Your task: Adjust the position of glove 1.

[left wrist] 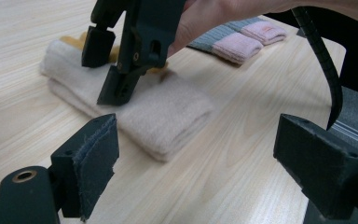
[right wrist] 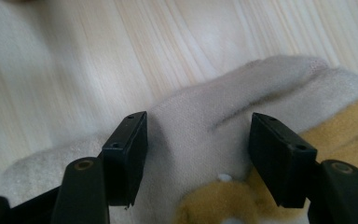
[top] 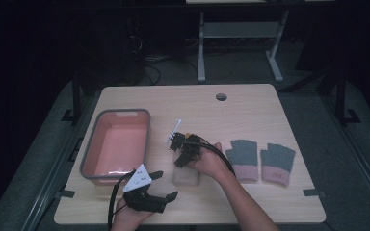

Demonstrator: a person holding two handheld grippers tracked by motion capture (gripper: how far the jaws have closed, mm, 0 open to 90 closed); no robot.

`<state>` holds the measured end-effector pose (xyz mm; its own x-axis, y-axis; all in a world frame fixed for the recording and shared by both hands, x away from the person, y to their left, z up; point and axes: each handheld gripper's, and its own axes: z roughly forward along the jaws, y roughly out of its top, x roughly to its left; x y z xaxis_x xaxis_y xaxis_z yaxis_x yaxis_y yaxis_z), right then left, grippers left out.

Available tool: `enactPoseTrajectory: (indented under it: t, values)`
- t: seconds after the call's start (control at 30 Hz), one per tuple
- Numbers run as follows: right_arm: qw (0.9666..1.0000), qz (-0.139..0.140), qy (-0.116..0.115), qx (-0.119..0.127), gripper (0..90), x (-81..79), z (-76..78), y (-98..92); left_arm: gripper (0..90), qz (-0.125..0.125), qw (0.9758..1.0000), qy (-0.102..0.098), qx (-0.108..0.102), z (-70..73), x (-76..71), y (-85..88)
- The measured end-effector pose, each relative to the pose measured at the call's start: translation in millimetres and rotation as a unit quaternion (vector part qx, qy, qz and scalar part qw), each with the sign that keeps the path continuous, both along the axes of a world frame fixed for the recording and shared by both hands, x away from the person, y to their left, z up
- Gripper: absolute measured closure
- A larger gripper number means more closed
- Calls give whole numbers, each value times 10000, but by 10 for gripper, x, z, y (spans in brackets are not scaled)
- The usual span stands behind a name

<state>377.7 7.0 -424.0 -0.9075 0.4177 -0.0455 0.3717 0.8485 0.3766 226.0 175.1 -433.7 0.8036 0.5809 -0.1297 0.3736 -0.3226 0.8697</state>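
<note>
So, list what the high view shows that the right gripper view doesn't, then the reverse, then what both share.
High view alone: the pink bin at the table's left, two grey-and-pink gloves at its right, the left gripper with open jaws, and the person's forearms.

Right gripper view alone: a close look at a tan patch on the cream glove.

Both: the cream glove, the wooden table, and the right gripper, open over that glove.

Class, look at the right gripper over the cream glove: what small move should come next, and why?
Probably close the right gripper on the cream glove. Its jaws stand open, straddling the fabric and pointing down at it, with nothing pinched yet. The left gripper waits open beside it, and the pink bin sits near.
</note>
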Motion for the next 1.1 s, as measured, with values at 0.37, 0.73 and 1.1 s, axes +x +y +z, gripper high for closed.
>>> enactPoseTrajectory:
  t: [0.37, 0.73, 1.1]
  values:
    - [9997, -213, 28, 137, 375, -22, -13, -230, 143, -29, 9999, 123, 9, -27, -1, -48]
    - [9974, -401, -75, 593, 335, -151, 161, -385, 148, 22, 9996, 256, -81, -29, 15, -117]
    - [9887, -886, -52, 1208, 295, -382, 305, -778, 147, 174, 9968, 676, -381, 30, 120, -201]
